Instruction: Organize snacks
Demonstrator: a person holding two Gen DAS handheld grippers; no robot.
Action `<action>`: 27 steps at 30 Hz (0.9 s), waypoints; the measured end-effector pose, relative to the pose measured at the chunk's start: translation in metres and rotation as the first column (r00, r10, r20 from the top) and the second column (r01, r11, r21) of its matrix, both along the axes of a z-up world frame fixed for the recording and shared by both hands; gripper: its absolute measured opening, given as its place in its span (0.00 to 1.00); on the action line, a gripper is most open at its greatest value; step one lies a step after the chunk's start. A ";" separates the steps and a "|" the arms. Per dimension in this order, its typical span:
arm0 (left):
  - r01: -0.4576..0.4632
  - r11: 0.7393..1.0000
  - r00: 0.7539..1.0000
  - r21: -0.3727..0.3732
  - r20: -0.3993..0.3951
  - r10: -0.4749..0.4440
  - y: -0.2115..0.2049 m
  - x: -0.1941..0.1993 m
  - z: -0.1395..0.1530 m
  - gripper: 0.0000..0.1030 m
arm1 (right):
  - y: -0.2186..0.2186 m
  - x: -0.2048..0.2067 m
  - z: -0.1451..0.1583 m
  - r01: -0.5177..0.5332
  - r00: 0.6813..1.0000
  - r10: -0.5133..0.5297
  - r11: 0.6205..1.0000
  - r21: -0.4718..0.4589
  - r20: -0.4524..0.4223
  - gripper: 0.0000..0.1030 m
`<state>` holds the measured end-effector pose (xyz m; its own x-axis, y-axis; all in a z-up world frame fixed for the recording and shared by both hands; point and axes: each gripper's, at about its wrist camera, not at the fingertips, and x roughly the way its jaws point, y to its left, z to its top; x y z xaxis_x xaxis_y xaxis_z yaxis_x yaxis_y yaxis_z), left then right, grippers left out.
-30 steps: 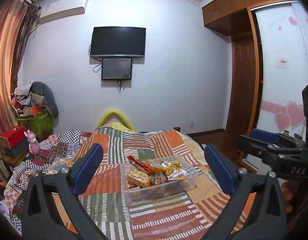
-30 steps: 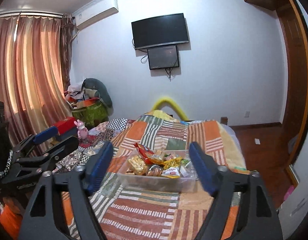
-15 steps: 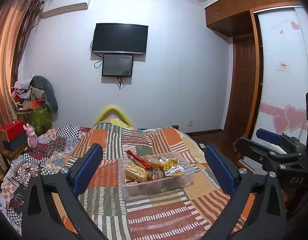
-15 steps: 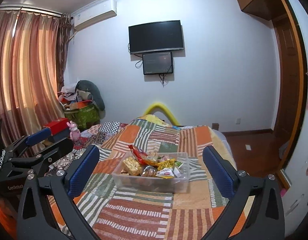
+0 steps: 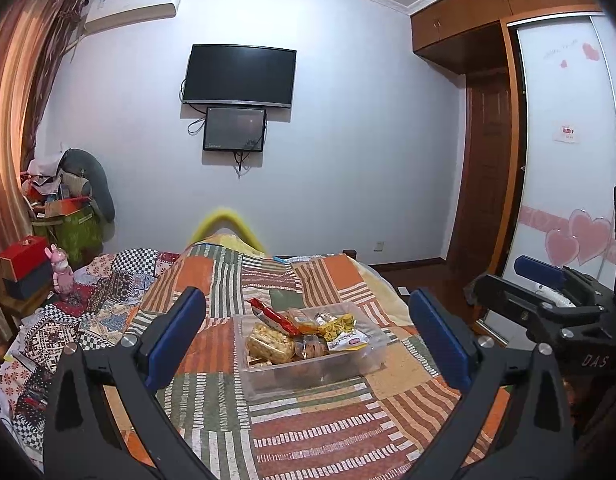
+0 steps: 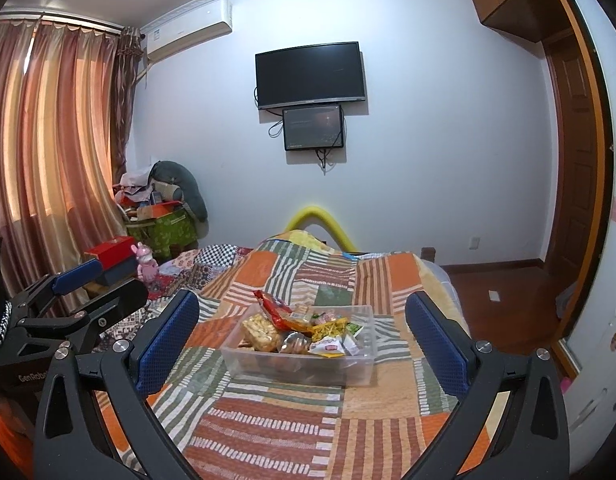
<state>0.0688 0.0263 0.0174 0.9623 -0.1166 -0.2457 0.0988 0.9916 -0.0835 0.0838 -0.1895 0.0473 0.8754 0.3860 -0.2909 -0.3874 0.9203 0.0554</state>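
Observation:
A clear plastic bin (image 5: 304, 376) (image 6: 300, 370) sits on the patchwork quilt, well ahead of both grippers. It holds several snack packets, among them a red packet (image 5: 273, 314) (image 6: 274, 306) and a pale puffed-snack bag (image 5: 268, 346) (image 6: 261, 330). My left gripper (image 5: 304, 298) is open, its blue pads framing the bin from a distance, with nothing between them. My right gripper (image 6: 301, 299) is open just as wide and also empty. Each gripper shows in the other's view: the right gripper (image 5: 508, 284) at the right edge, the left gripper (image 6: 104, 286) at the left edge.
The quilt-covered bed (image 5: 328, 432) fills the foreground. A red box (image 6: 110, 250) and a pink toy (image 6: 146, 266) stand at its left, with a cluttered green box (image 6: 164, 232) behind. A wardrobe (image 5: 564, 160) and bare floor (image 6: 500, 292) lie to the right.
The right gripper's jaws have spread from partly open to wide open. The left gripper has stayed open and still. The bin has not moved.

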 end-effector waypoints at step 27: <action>0.031 1.000 0.999 0.002 -0.025 -0.031 -0.005 0.003 -0.004 1.00 | -0.007 -0.003 0.005 0.032 0.999 -0.032 0.999 -0.002 -0.004 1.00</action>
<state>0.0717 0.0216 0.0131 0.9518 -0.1462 -0.2695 0.1279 0.9882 -0.0842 0.0809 -0.1963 0.0526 0.8862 0.3571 -0.2951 -0.3573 0.9324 0.0552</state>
